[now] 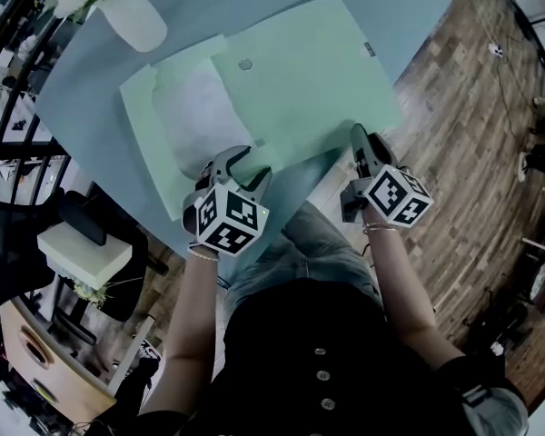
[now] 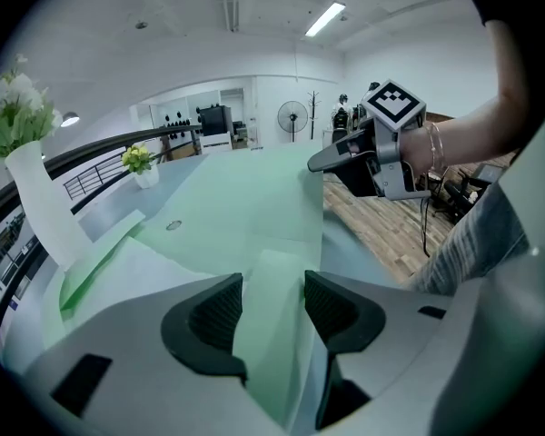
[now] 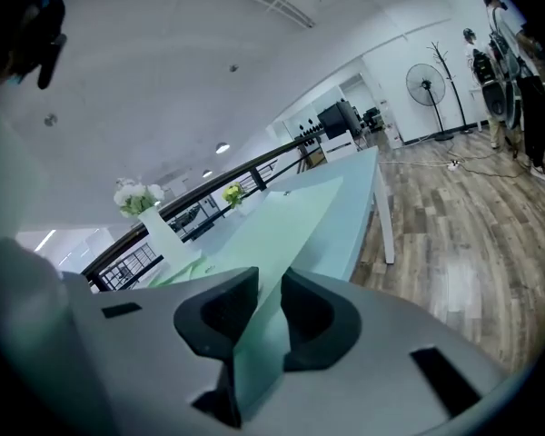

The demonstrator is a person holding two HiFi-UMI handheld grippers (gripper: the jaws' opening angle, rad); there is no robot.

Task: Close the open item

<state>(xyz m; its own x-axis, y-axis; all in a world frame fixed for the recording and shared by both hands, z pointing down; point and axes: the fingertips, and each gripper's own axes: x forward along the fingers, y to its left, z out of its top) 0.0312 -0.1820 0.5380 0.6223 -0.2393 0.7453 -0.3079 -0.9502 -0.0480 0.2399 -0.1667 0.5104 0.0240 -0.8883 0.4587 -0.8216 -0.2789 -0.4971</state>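
Green folder lies open mid-frame on the counter.
Light, floppy, slick card, so it'll likely bend: take it by the edge. Your R gripper jaws are narrow, pinching the cover's lower-right edge. L gripper jaws are apart over the bottom flap, not gripping.

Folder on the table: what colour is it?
The folder is pale mint green; the head view shows it best.

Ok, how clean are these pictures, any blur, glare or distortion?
Head view: fairly sharp, soft even light, no glare on the folder. Left gripper view: heavy fisheye, black corners, ceiling light blown out. Right gripper view: same fisheye, folder soft between the jaws, blurred dark shape at top left.
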